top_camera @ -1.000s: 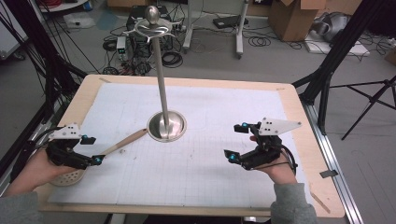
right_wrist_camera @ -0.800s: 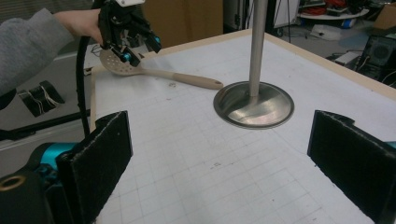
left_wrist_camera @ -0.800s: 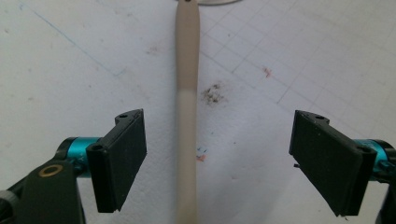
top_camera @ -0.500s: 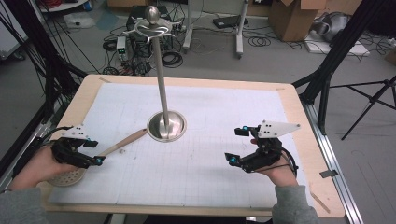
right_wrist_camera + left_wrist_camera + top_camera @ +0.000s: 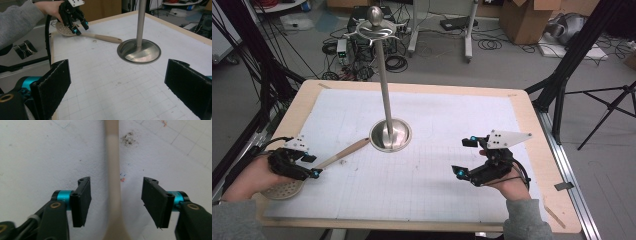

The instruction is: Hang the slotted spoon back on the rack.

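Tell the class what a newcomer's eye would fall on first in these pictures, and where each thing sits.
The tall metal stand rises from its round base at the middle of the white mat. At the mat's left edge the left gripper has just been closing its jaws around the handle of a wooden slotted spoon, the pads not yet touching it. The right gripper hovers open at the right.

Metal stand [image 5: 390, 134]: round dished base on the white gridded mat [image 5: 437, 120], thin upright pole, ball and curved hooks at the top. Mat covers most of a pale wooden table [image 5: 532, 125]. A dark smudge of crumbs [image 5: 129, 139] on the mat. Beyond the table: grey floor, coiled black cables [image 5: 492, 44], cardboard boxes [image 5: 524, 17], black tripod legs [image 5: 607, 112] at right.
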A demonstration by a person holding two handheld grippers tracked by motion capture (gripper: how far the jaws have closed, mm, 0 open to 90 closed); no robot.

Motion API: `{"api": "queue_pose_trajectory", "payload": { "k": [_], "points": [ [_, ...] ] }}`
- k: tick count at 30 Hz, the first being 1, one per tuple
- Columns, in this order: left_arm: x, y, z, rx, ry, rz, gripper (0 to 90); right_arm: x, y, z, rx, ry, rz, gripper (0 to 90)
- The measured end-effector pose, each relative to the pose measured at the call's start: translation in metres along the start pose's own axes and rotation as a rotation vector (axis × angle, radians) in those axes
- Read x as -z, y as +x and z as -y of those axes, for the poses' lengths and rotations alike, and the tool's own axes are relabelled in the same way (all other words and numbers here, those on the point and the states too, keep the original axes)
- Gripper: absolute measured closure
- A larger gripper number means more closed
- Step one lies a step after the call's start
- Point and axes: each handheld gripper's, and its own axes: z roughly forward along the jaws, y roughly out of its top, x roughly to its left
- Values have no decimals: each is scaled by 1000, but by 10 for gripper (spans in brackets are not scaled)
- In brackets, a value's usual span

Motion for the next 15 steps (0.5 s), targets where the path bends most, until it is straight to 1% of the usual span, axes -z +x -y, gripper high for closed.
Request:
{"api": "queue_pose_trajectory", "payload": {
  "k": [1, 3, 6, 8, 10, 14, 15],
  "points": [
    [-1, 0, 1, -13, -2, -8, 435, 0, 0, 0, -2, 0, 1, 52],
    [-1, 0, 3, -25, -10, 3, 484, 1, 0, 0, -5, 1, 1, 52],
    [-1, 2, 4, -12, -7, 1, 527, 1, 0, 1, -7, 3, 1, 52],
    [-2, 3, 4, 9, -6, 15, 543, 0, 0, 1, -7, 5, 1, 52],
    [-2, 4, 4, 19, -2, 18, 557, 0, 1, 1, -7, 6, -3, 52],
    [-4, 3, 3, 18, 14, 17, 580, 1, 0, 1, -5, 3, -1, 52],
    [-5, 3, 3, 11, 21, 17, 584, 2, 1, 2, -9, 6, 0, 52]
  ]
}}
